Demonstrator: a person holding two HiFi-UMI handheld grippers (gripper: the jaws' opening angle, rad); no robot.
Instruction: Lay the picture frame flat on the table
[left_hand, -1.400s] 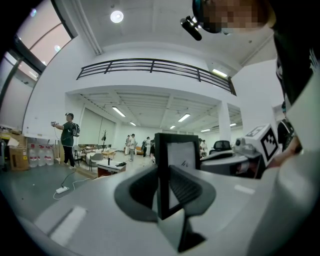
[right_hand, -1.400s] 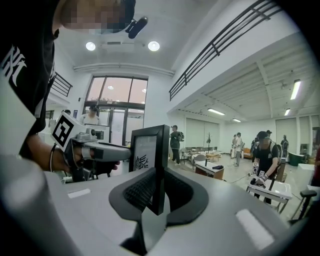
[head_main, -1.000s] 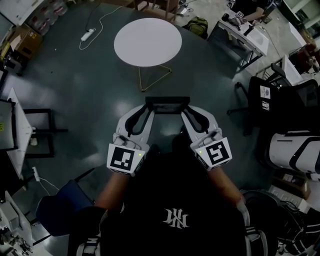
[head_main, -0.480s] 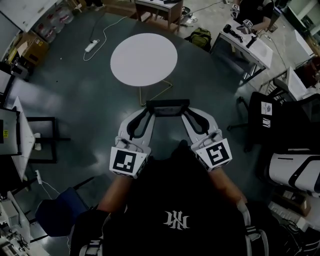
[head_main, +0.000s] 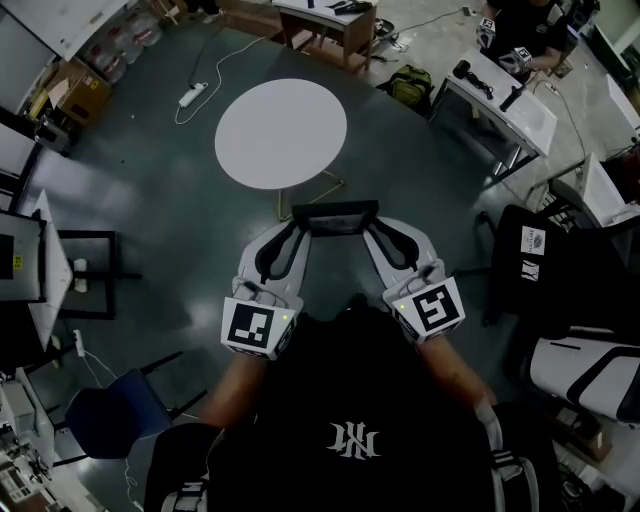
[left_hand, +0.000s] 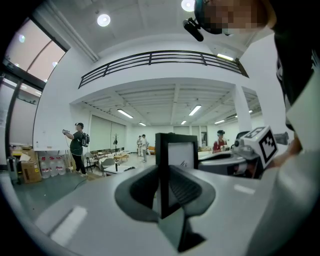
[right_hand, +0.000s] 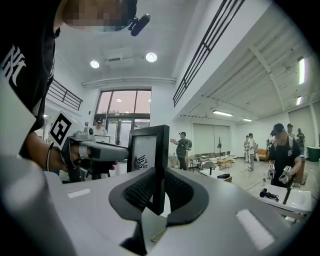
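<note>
A black picture frame hangs upright in the air between my two grippers, above the dark floor. My left gripper is shut on its left edge and my right gripper is shut on its right edge. In the left gripper view the frame stands on edge between the jaws of the left gripper, with the right gripper beyond it. The right gripper view shows the frame with a small black emblem on white, clamped by the right gripper. A round white table stands ahead, apart from the frame.
A black office chair stands at the right and a blue chair at the lower left. A desk with a seated person is at the upper right. A power strip and cable lie left of the table. Several people stand in the hall.
The round table has drawn nearer, sliding down and slightly left in the head view. Both grippers have kept their hold on the frame.
</note>
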